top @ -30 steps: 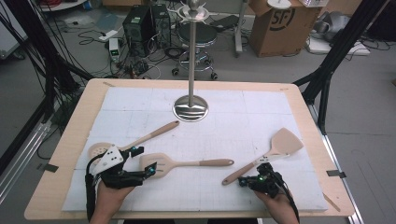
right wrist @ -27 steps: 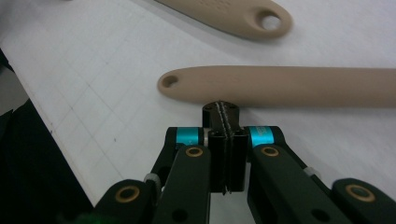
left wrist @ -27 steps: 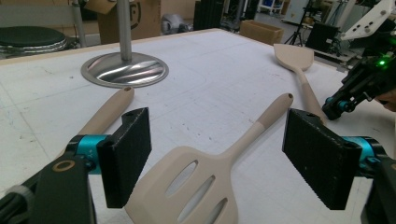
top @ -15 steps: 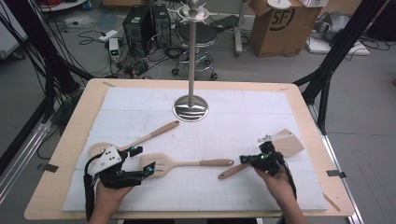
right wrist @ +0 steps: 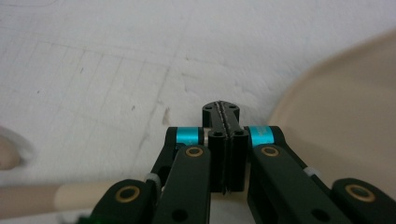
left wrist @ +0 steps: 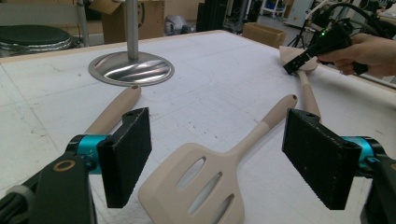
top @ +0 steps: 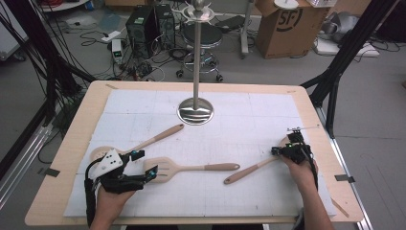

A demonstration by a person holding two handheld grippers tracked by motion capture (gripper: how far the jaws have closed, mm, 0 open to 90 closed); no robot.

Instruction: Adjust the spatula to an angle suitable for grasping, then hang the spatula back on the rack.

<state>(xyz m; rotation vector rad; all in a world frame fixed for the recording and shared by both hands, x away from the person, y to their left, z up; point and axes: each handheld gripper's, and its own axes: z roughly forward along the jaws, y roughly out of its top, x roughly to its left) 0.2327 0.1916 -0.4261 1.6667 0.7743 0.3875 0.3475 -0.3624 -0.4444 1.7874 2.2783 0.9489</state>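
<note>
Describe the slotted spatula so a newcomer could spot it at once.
Start at the shiny round metal stand base on the white mat and come toward the person. The beige slotted spatula lies in the middle, its head by the open left gripper. Alone among the three utensils, its blade has long slots.

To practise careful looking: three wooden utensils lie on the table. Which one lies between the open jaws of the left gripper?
The slotted spatula in the middle: its head sits between the left gripper's open jaws, unlike the spoon and the right-hand spatula.
</note>
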